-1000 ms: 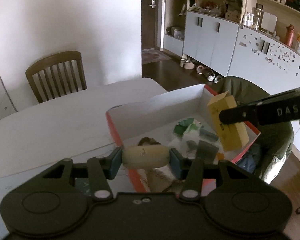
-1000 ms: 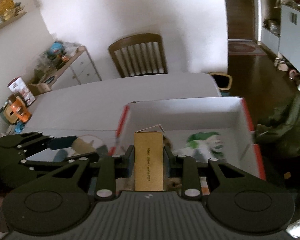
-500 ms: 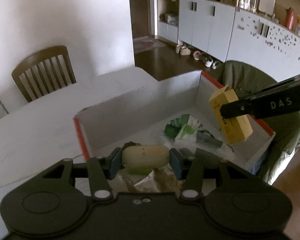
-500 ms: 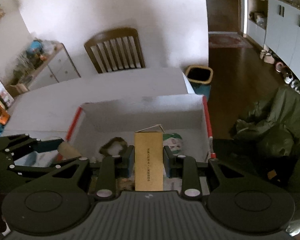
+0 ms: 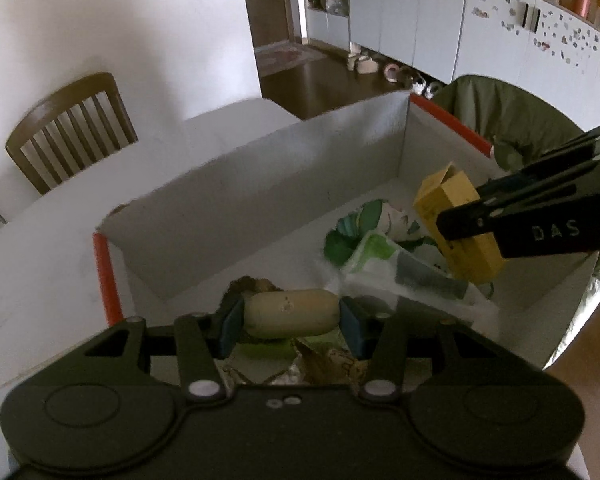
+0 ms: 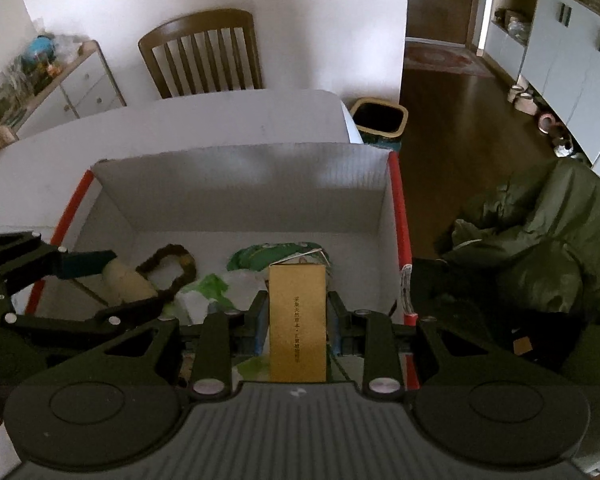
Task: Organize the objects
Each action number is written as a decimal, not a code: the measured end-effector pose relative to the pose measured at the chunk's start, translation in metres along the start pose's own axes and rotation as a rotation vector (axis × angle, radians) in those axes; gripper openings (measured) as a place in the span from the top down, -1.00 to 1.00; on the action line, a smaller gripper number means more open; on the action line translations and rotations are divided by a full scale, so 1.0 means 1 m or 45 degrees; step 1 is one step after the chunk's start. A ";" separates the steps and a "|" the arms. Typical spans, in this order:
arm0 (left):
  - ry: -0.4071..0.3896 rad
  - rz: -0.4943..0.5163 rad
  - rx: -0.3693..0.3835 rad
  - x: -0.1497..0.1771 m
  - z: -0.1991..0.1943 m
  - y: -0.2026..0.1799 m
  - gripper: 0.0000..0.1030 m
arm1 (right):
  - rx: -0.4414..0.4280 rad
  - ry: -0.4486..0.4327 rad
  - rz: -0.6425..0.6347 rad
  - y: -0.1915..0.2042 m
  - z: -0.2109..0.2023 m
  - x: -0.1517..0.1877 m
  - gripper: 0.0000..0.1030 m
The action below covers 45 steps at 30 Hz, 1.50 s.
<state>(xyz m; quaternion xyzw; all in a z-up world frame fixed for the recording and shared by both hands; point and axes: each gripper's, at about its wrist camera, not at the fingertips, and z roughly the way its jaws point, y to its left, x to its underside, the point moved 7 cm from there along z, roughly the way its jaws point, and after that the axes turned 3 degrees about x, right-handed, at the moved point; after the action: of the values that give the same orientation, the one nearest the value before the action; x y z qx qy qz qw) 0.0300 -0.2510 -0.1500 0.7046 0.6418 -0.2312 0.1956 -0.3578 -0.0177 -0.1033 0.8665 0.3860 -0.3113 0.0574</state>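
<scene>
My left gripper (image 5: 292, 320) is shut on a beige cylinder (image 5: 291, 312) and holds it over the near left part of a white cardboard box with red edges (image 5: 260, 184). The cylinder also shows in the right wrist view (image 6: 126, 280). My right gripper (image 6: 298, 328) is shut on a yellow carton (image 6: 298, 320) and holds it upright over the box's right side (image 6: 396, 216). The carton also shows in the left wrist view (image 5: 456, 220). Inside the box lie green-and-white packets (image 5: 380, 248) and a brown ring-shaped item (image 6: 168, 264).
The box sits on a white table (image 6: 180, 120). A wooden chair (image 6: 204, 52) stands behind the table. A bin (image 6: 378, 120) stands on the floor past the table's end. A green jacket (image 6: 540, 248) drapes a seat right of the box.
Both grippers have moved forward over the box with their objects still held. The left gripper has passed the box's red left edge and now hangs inside its outline.
</scene>
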 end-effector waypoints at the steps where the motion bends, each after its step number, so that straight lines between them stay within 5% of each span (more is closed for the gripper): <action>1: 0.010 0.001 0.003 0.001 0.002 -0.001 0.03 | -0.001 0.002 0.000 0.000 0.001 0.001 0.44; 19: 0.095 0.017 0.023 0.014 0.010 -0.004 0.01 | 0.014 -0.026 0.005 -0.016 -0.009 0.007 0.42; 24: 0.050 0.015 0.027 0.014 -0.006 -0.007 -0.22 | -0.024 -0.059 0.036 -0.018 -0.024 0.006 0.42; 45: -0.206 -0.067 0.078 0.008 -0.107 -0.001 -0.45 | -0.204 -0.260 -0.008 0.021 -0.103 0.023 0.12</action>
<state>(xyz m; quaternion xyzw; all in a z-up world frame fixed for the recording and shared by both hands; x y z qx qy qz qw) 0.0375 -0.1829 -0.0675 0.6721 0.6349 -0.3120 0.2189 -0.2804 0.0171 -0.0375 0.8217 0.4043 -0.3663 0.1645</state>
